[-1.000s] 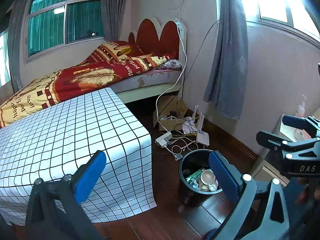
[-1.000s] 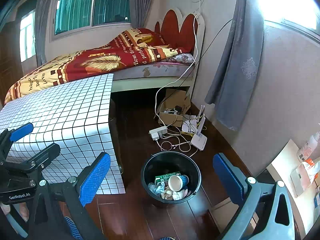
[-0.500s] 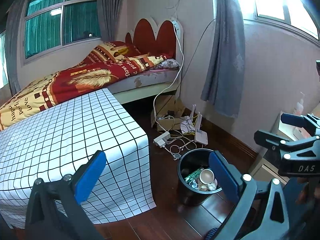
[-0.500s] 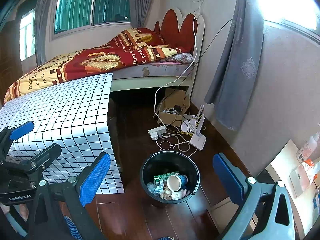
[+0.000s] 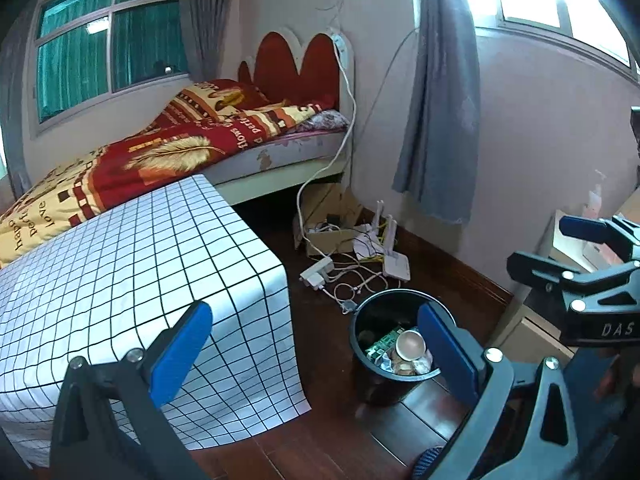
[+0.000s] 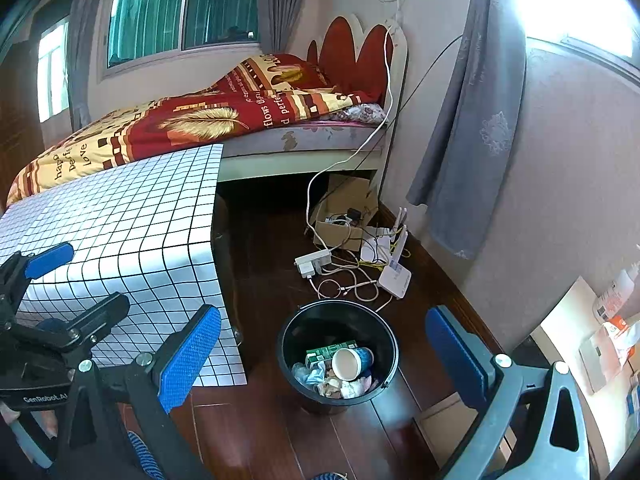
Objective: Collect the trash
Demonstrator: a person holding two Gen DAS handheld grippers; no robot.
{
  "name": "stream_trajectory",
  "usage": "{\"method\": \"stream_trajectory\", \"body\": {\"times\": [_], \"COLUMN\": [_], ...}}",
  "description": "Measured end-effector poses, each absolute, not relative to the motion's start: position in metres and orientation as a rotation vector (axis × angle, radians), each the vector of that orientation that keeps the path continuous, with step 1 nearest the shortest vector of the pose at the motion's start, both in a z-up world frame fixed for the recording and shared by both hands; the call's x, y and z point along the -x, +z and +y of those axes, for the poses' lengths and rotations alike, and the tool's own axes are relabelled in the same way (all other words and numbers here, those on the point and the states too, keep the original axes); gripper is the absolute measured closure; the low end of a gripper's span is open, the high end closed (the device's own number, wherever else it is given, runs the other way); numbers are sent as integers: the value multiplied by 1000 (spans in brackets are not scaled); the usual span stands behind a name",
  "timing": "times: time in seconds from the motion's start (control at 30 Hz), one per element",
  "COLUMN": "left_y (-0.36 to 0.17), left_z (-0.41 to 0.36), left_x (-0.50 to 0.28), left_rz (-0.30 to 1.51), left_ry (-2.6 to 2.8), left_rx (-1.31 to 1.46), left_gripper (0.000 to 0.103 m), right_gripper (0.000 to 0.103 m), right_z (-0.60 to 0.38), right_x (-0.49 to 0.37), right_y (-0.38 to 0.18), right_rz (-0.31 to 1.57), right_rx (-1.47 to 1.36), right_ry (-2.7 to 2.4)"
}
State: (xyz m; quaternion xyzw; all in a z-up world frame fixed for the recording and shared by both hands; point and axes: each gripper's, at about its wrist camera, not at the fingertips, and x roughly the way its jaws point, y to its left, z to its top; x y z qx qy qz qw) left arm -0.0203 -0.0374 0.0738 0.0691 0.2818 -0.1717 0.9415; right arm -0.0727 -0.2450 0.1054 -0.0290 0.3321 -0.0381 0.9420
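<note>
You hold the left hand-held gripper [image 5: 316,348] and the right hand-held gripper [image 6: 324,356] spread wide, both empty. The black bin [image 6: 288,344] stands on the floor at 6 o'clock in the right view, just beside the checked counter [image 6: 120,216], already holding a paper cup [image 6: 348,362], a green carton [image 6: 326,350] and wrappers. The counter top shows bare; collecting looks nearly finished.

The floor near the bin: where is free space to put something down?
Bare floor lies between the checked table and the cables, from the bed down to the bin. Also bare in front of the bin. Crowded: cables, router and box by the curtain wall.
</note>
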Motion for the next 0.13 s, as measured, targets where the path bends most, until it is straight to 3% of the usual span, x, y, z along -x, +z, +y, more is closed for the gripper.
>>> {"method": "stream_trajectory", "body": {"times": [0.13], "left_y": [73], "left_z": [-37], "left_x": [20], "left_rz": [579], "left_ry": [-350], "left_rx": [-133], "left_gripper": [0], "right_gripper": [0], "right_z": [-247], "right_x": [73], "right_y": [105], "right_rz": [680], "right_rx": [56], "right_ry": [-83]}}
